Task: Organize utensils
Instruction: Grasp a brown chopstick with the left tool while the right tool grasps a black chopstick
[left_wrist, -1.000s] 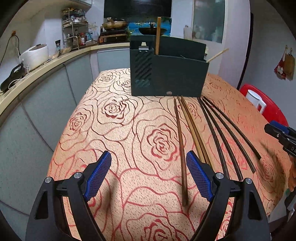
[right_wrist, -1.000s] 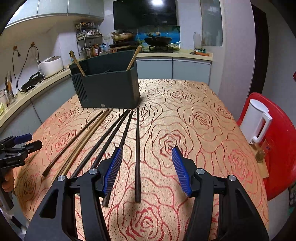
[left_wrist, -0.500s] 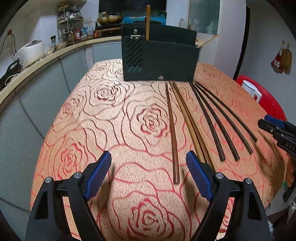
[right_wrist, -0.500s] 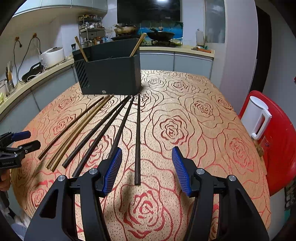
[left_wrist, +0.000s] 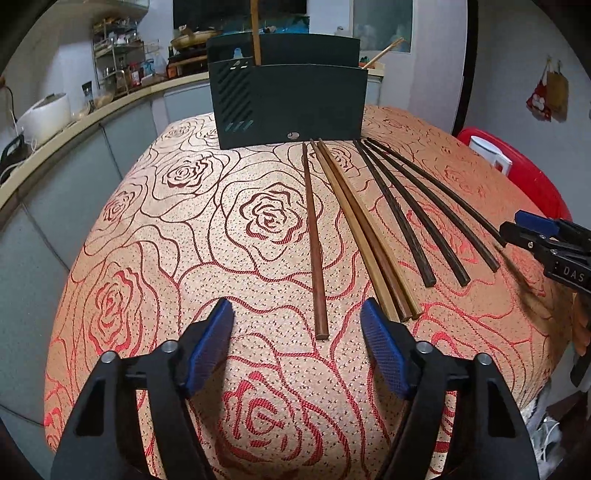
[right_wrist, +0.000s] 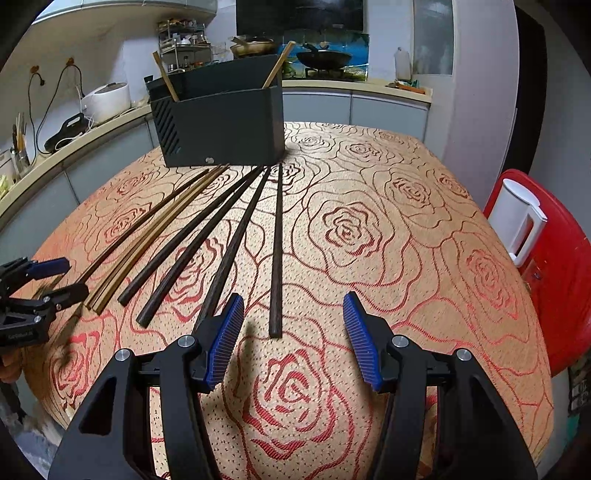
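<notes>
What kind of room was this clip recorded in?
Most likely a home kitchen: a black wok sits on the stove at the back, a white rice cooker stands on the curved counter, and a metal rack of jars stands behind.

This is a home kitchen. Behind the table (right_wrist: 406, 229) with its rose-patterned cloth runs a counter (right_wrist: 354, 86) over grey cabinet doors. On the counter, beyond the table, sit a wok (right_wrist: 323, 58) and a pan (right_wrist: 253, 46) on a stove. Left of the table, the counter holds a white rice cooker (right_wrist: 107, 96) and a wire rack of jars (right_wrist: 184, 51). Right of the table, a white kettle (right_wrist: 519, 225) rests on a red stool (right_wrist: 561, 266).
</notes>
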